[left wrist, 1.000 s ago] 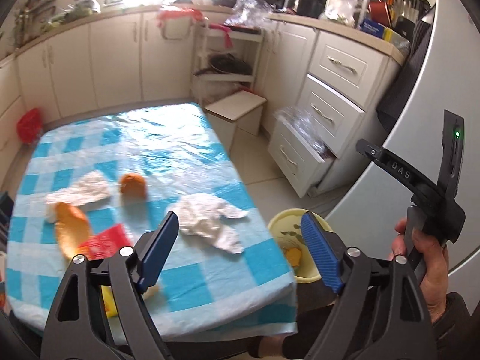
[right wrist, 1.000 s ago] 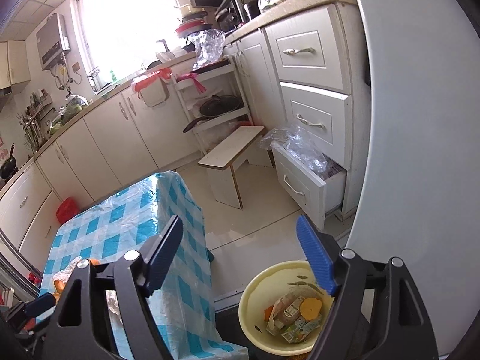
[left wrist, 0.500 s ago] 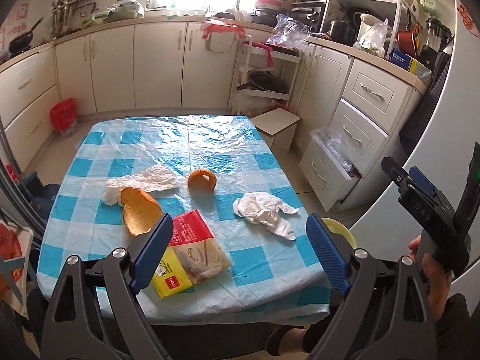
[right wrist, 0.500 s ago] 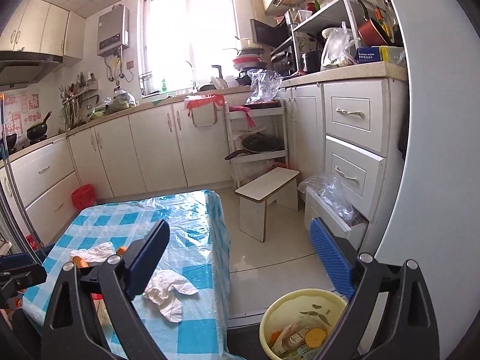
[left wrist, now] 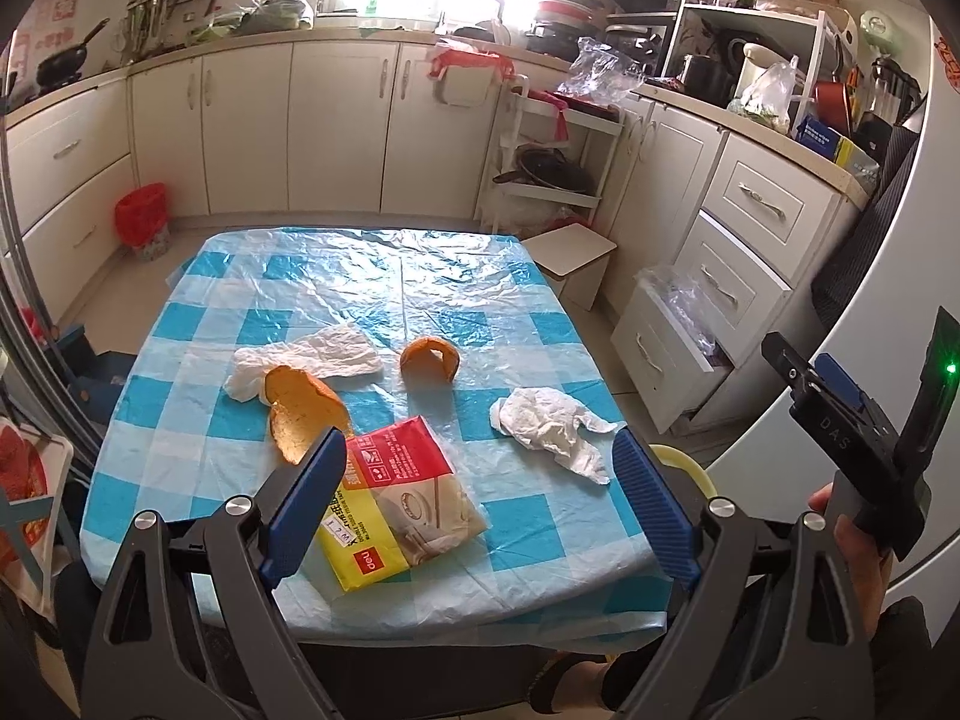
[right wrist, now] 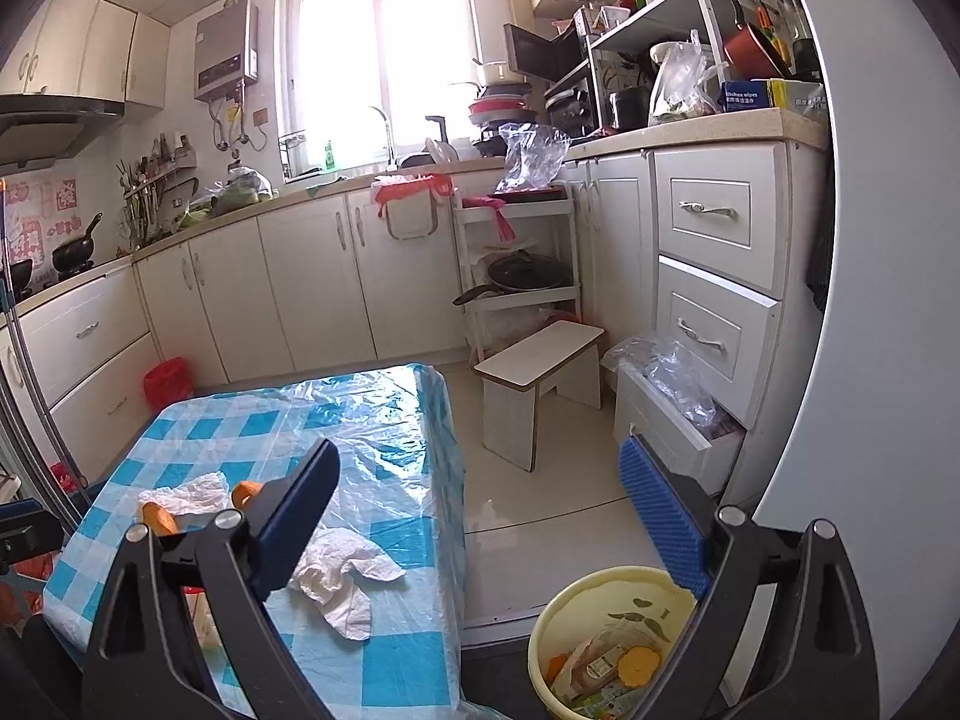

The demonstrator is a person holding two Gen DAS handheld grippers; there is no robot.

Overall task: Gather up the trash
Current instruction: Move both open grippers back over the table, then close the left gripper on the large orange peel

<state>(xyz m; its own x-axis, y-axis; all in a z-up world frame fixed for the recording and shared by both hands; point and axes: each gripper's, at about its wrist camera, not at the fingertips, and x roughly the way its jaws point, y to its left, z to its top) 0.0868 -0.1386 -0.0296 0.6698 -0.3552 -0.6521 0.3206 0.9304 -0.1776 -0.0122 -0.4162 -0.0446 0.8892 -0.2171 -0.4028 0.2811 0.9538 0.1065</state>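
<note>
On the blue checked table (left wrist: 384,276) lie a red and yellow packet (left wrist: 399,510), a crumpled white tissue (left wrist: 549,426), a second tissue (left wrist: 312,360), a large orange peel (left wrist: 303,414) and a small orange peel (left wrist: 429,360). My left gripper (left wrist: 480,504) is open and empty above the table's near edge, over the packet. My right gripper (right wrist: 480,528) is open and empty, held right of the table; its body shows in the left wrist view (left wrist: 840,420). A yellow trash bowl (right wrist: 612,642) with wrappers stands on the floor beside the table.
A white step stool (right wrist: 540,372) stands on the floor beyond the table. An open low drawer (right wrist: 678,420) with plastic bags juts out at the right. A white fridge (right wrist: 888,360) fills the right side. A red bin (left wrist: 141,219) stands by the far cabinets.
Both grippers have risen and pulled back from the trash bowl. The left view now takes in the whole table; the right view tilted up from the bowl toward the kitchen. Both jaws stayed open.
</note>
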